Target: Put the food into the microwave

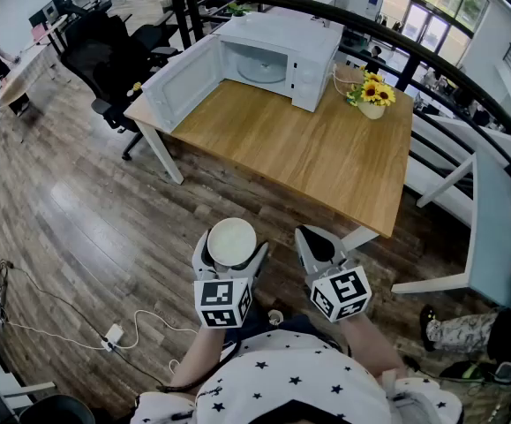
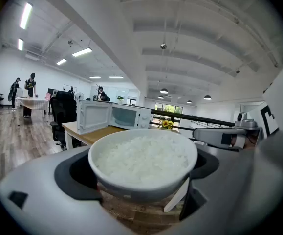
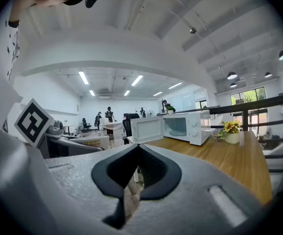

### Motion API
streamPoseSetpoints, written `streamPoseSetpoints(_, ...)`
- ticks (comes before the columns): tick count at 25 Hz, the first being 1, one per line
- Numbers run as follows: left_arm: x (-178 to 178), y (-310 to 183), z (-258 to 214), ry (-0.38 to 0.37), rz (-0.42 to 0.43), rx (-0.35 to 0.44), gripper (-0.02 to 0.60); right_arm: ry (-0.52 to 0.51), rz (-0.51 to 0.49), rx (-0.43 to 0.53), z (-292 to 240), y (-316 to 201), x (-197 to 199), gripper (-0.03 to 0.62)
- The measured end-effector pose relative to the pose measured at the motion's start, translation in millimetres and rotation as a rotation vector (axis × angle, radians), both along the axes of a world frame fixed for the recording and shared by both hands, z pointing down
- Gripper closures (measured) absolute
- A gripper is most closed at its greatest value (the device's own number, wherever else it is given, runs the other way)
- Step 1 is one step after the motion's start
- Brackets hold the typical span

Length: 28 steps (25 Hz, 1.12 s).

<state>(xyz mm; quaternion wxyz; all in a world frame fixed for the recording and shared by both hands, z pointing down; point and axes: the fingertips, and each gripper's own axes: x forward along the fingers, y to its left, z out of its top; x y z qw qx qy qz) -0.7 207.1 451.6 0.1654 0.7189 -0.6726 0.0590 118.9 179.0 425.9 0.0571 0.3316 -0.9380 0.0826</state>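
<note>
White bowl, white microwave, tan table, apparently black chair.

Glossy smooth bowl, matt wooden table

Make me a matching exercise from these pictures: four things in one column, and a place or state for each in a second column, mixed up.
1 bowl of rice
2 microwave
3 sunflowers
4 right gripper

a door open
b jaws together, empty
c held by the left gripper
d in a pot on the table

Pairs: 1-c, 2-a, 3-d, 4-b
</note>
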Motion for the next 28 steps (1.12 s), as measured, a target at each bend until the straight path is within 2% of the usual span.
streamPoseSetpoints(4,15.0,25.9,-16.1,-0.025,0.022,0.031,0.064,-0.028,0.011,0.008,-7.7,28.1,13.5,0.589)
streamPoseSetpoints(11,26.5,50.0,-27.9,-0.029,-0.008,0.067,0.064,-0.042,-0.033,0.038,-19.1,56.7,19.6,0.589)
streamPoseSetpoints(17,33.8,56.9,-26.8,-0.030,-0.010,0.075,0.064,-0.038,-0.034,0.052,-19.8,62.1,29.5,0.589)
streamPoseSetpoints(21,38.8,56.2,-27.9,-0.027,-0.008,0.083,0.064,-0.067,-0.046,0.020,-16.8,62.8,33.4,0.589)
streamPoseSetpoints(28,38.9,54.7,-26.0,-0.030,-0.023,0.076,0.064,-0.051,-0.047,0.018,-12.8,60.1,35.9,0.589)
